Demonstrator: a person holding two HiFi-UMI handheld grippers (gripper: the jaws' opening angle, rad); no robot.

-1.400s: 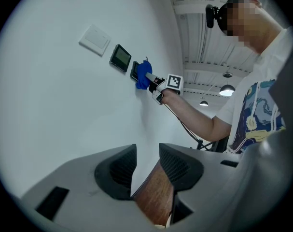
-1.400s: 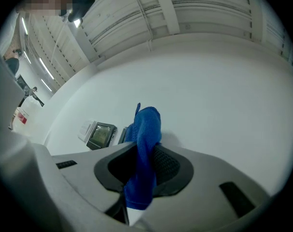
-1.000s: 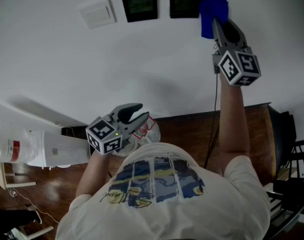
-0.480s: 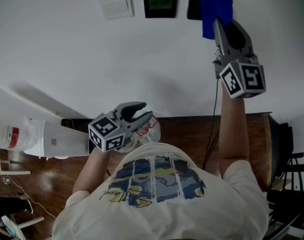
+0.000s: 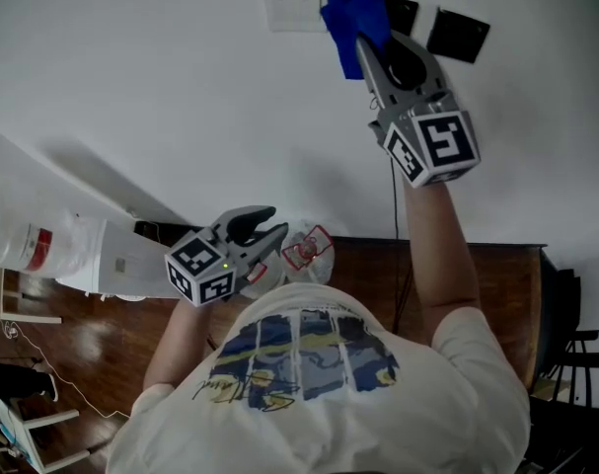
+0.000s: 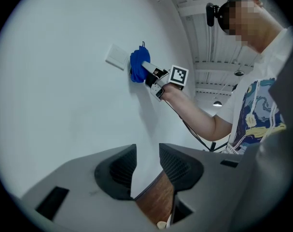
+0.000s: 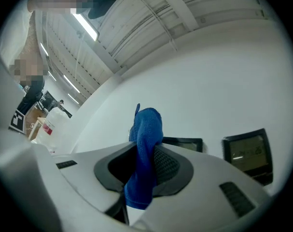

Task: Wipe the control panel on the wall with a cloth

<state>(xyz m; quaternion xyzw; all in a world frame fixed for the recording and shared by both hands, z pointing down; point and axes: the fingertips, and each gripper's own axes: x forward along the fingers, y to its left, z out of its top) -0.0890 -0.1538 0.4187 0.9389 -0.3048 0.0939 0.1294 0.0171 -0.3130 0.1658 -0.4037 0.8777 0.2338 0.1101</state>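
Observation:
Two dark control panels hang on the white wall, the left panel [image 5: 402, 14] and the right panel [image 5: 458, 35]. My right gripper [image 5: 366, 45] is raised to the wall and shut on a blue cloth [image 5: 352, 16]. The cloth lies against the wall at the left panel's left edge, beside a white switch plate [image 5: 292, 8]. In the right gripper view the cloth [image 7: 146, 144] stands between the jaws, with the left panel [image 7: 184, 142] and right panel [image 7: 247, 153] to its right. My left gripper [image 5: 263, 227] hangs low, open and empty.
Against the wall below stands a dark wooden cabinet [image 5: 486, 275], and a black cable [image 5: 395, 215] runs down to it. A white plastic jug [image 5: 33, 245] sits at the left. A red-and-white object [image 5: 307, 250] lies near the left gripper. Dark chairs [image 5: 575, 314] stand at the right.
The right gripper has carried the cloth leftward along the wall, from right of the right panel, across it, to the left panel's left edge. The left gripper stays low and open.

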